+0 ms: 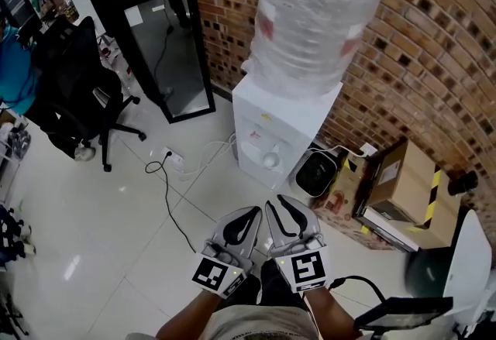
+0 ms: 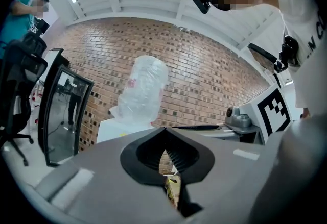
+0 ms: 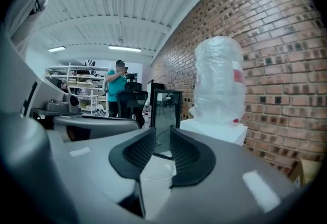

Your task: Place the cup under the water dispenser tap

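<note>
1. The water dispenser point(image 1: 267, 125) stands against the brick wall point(image 1: 434, 60), with a big clear bottle point(image 1: 314, 9) upside down on top. Its white front faces the person.
2. Seen from the head, the dispenser lies straight ahead of both grippers and well apart from them, with bare floor point(image 1: 116, 207) between. A cardboard box point(image 1: 403, 183) and a small black bin point(image 1: 316, 172) sit just to its right.
3. The left gripper point(image 1: 249, 214) and the right gripper point(image 1: 280, 203) are held side by side, almost touching and pointing at the dispenser front. Neither looks clearly nearer to it.
4. In the left gripper view the jaws meet at their tips and there is nothing between them.
5. In the right gripper view the jaws stand a little apart. Only floor shows through the narrow gap, so this gripper holds nothing.
6. A small round white shape point(image 1: 270, 160) sits low on the dispenser front. It is probably the tap, though it is too small to be sure.
7. No view shows the cup, and neither gripper carries it, so I cannot tell where it lies. My reading is that it must be found and picked up before anything can go under the tap.
</note>
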Available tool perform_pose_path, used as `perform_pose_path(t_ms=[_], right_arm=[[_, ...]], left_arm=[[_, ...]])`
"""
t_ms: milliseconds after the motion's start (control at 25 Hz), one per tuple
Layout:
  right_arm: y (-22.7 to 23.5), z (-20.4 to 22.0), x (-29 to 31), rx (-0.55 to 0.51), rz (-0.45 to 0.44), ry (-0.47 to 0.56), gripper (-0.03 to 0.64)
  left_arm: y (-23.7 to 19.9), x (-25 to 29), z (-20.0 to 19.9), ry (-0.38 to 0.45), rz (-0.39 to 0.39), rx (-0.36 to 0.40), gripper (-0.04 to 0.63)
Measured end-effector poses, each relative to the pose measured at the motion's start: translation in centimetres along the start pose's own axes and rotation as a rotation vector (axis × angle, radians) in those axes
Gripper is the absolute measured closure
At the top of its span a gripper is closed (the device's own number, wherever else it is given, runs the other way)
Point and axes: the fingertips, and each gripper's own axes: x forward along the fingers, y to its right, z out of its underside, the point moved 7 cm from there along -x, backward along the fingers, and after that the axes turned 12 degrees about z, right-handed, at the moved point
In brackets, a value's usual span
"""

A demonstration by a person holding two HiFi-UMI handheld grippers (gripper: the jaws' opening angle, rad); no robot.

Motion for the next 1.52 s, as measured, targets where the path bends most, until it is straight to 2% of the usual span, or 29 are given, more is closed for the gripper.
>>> perform_pose_path(t_ms=[120,320,680,1080,1240,1520], right_arm=[[-1.0,-0.8,-1.3,-0.029,-0.026,-0.001,0.548],[-1.9,-1.9,-3.6,-0.036,-0.020,-0.004,0.589],[-2.8,-2.7,-6.3,-0.024,0.004,-0.001,0.591],[-3.4,-2.5,-9.2,-0.016,-0.021,0.002,0.591],[-3.1,-2.1,-11.5,-0.013,-0.032,0.010,0.591],[-2.2,-0.4,-17.1,-0.004,-0.049,0.017,0.591]], left_arm=[[0.7,-0.8,-0.8,0.012,0.006,0.000,0.612],[1.7,-2.6,-2.2,0.039,-0.001,0.005,0.611],[3.8,-4.3,-3.5,0.063,0.037,0.023,0.611],[6.3,-5.5,-3.7,0.062,0.037,0.034,0.612],[8.4,-5.9,-3.3,0.057,0.028,0.047,0.612],[14.3,-6.8,-1.9,0.047,0.011,0.054,0.612]])
